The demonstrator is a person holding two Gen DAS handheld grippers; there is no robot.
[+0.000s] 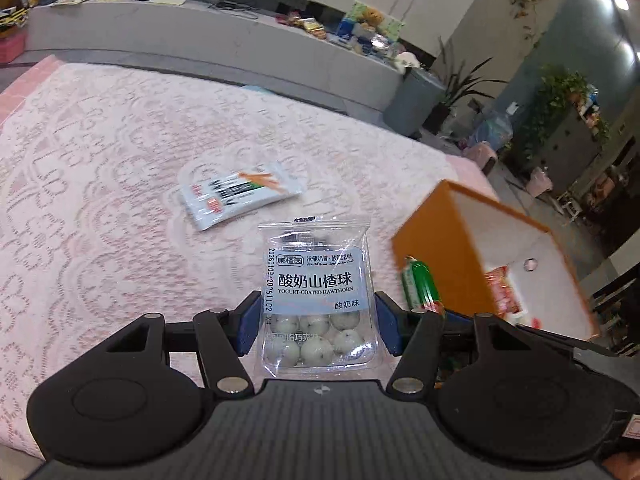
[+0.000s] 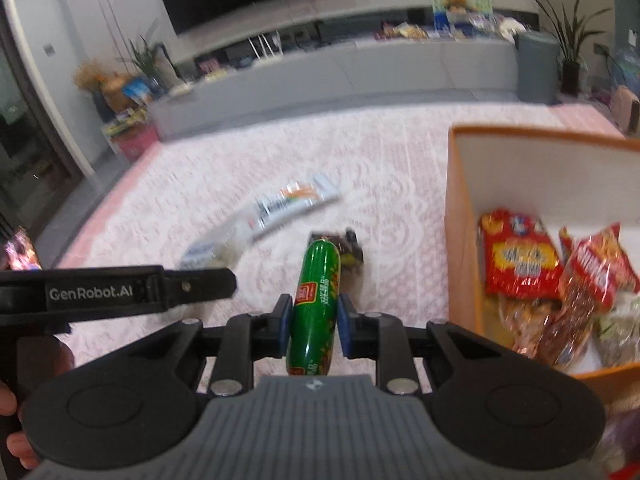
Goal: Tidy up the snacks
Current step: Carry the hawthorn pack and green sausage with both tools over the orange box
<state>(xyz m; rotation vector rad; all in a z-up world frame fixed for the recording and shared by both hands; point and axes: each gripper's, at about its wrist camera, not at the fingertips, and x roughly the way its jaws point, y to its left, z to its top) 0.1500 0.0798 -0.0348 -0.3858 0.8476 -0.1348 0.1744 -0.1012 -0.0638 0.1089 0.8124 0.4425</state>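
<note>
My left gripper [image 1: 316,320] is shut on a clear packet of yogurt-coated hawthorn balls [image 1: 316,292], held above the pink lace tablecloth [image 1: 100,184]. My right gripper [image 2: 312,326] is shut on a green sausage stick [image 2: 316,304], which also shows in the left wrist view [image 1: 420,286]. The orange box [image 2: 460,240] with white inner walls stands to the right and holds several red and brown snack packets [image 2: 520,256]; it also shows in the left wrist view [image 1: 436,248]. A white stick-snack packet [image 1: 240,196] lies flat on the cloth ahead, blurred in the right wrist view [image 2: 288,204].
A dark small packet [image 2: 348,252] lies on the cloth behind the sausage. The left gripper's black body [image 2: 120,292] crosses the right wrist view at left. A grey low counter [image 1: 200,32] with clutter runs behind the table. Potted plants [image 1: 560,92] stand at far right.
</note>
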